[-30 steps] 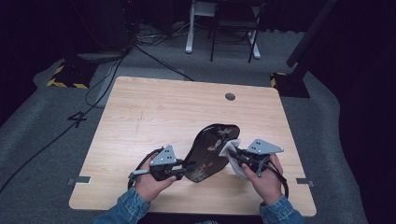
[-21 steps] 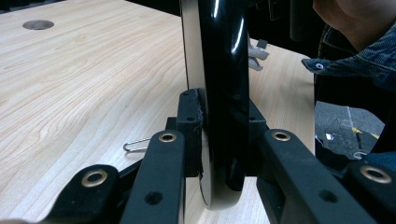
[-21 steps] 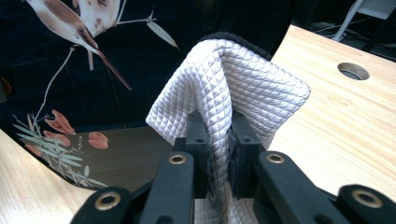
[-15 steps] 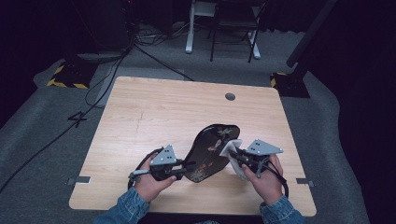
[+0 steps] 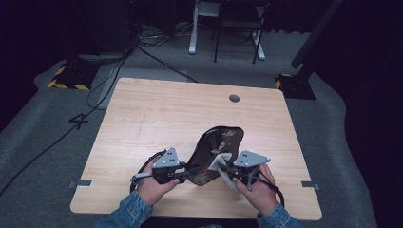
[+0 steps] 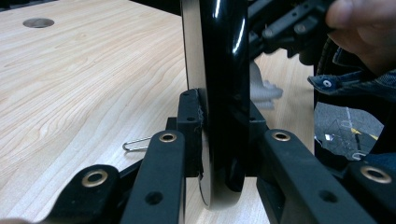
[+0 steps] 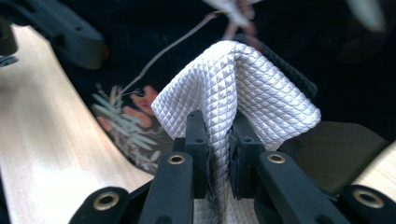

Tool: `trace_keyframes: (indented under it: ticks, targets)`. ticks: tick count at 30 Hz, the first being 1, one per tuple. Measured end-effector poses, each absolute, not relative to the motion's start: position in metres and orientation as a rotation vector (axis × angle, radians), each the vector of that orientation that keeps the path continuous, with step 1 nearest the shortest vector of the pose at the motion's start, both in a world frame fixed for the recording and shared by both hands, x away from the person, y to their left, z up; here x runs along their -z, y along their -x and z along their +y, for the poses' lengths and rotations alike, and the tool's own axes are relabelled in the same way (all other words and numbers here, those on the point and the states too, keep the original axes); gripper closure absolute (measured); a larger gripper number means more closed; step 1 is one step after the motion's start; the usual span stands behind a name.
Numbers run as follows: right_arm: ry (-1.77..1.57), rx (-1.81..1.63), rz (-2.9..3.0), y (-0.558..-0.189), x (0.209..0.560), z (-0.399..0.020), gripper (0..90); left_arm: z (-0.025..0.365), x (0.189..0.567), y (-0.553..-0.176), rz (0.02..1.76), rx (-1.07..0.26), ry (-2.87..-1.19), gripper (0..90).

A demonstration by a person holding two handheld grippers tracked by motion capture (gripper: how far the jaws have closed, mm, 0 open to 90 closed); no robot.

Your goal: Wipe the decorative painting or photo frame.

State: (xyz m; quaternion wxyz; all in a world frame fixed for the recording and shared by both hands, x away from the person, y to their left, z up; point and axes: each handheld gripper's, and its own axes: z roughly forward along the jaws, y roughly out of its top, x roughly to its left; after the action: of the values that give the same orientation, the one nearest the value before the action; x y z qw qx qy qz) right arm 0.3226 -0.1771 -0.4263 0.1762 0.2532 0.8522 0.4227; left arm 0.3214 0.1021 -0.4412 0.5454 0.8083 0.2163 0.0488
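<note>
A glossy black tray (image 5: 223, 137) with a flower pattern lies on the wooden table (image 5: 152, 114), near the front edge. My left gripper (image 5: 188, 172) is shut on the tray's left rim; in the left gripper view the rim (image 6: 219, 70) stands upright between the pads (image 6: 190, 126). My right gripper (image 5: 226, 170) is shut on a white quilted cloth (image 5: 219, 160), which rests against the tray's patterned face. In the right gripper view the cloth (image 7: 238, 84) bulges out above the jaws, with the tray (image 7: 126, 112) behind it.
A round cable hole (image 5: 234, 98) sits near the table's far edge. A small bent wire clip (image 6: 137, 144) lies on the wood beside my left gripper. Chair legs (image 5: 235, 33) and cables (image 5: 142, 47) are on the floor beyond the table.
My right gripper has slid a little to the left and toward the near edge, dragging the cloth across the tray. The left gripper and the tray have kept still.
</note>
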Motion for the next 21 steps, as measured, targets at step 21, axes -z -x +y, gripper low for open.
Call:
trace_keyframes:
  ticks: [21]
  targets:
    - [-0.832, -1.203, 2.363, -0.338, 0.426, -0.204, 81.2, 0.102, 0.442, -0.322, 0.519, -0.101, -1.913, 76.4]
